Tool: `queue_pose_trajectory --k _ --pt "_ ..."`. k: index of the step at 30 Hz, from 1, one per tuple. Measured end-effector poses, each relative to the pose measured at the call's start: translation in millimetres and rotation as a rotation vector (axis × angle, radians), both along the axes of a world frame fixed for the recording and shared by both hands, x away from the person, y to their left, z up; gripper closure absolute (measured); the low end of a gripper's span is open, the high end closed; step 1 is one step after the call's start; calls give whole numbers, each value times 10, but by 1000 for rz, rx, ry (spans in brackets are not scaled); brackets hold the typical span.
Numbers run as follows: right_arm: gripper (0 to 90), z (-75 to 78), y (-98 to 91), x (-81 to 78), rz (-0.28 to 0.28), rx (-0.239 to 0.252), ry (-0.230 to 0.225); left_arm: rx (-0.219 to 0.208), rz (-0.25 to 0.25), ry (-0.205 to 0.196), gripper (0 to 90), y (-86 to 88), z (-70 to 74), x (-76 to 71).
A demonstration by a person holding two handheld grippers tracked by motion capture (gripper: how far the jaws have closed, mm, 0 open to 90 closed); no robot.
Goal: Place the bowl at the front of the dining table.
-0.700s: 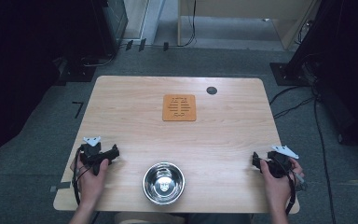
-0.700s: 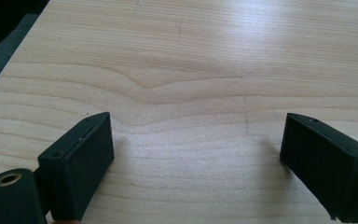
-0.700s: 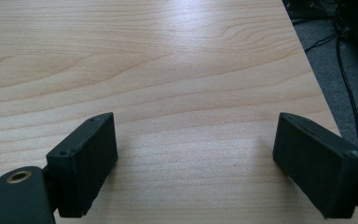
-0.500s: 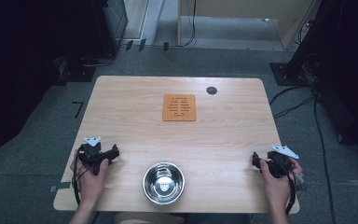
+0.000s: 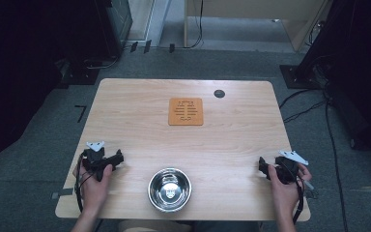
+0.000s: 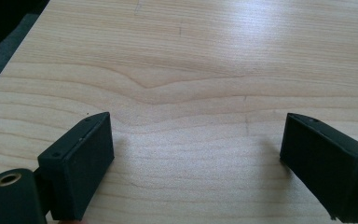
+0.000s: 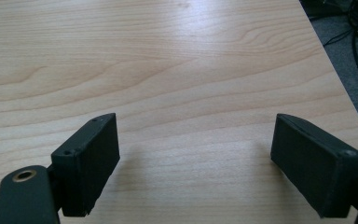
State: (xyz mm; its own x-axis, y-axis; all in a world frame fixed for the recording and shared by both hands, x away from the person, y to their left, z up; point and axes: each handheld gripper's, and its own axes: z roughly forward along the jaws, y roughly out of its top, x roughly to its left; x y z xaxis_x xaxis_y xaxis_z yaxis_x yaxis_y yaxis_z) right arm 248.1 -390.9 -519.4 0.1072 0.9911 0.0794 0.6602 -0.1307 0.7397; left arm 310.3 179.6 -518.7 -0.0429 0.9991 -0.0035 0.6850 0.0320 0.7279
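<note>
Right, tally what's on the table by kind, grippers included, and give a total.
Bowl: 1
Trivet: 1
Grommet: 1
Grippers: 2, left gripper, right gripper, both open with nothing between the jaws
Total: 5

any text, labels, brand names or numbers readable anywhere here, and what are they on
None can be read.
Orange mat: dark slot-like marks in its middle, too small to tell whether they are text or a cut pattern.
Steel bowl: a reflection inside, no legible text.
Left tool and right tool: plain black, no markings visible.
</note>
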Motion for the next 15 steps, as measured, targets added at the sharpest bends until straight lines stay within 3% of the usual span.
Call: queue_pose_trajectory --k 15 --pt "150 143 266 -36 59 -11 -32 0 0 0 93 0 0 0"
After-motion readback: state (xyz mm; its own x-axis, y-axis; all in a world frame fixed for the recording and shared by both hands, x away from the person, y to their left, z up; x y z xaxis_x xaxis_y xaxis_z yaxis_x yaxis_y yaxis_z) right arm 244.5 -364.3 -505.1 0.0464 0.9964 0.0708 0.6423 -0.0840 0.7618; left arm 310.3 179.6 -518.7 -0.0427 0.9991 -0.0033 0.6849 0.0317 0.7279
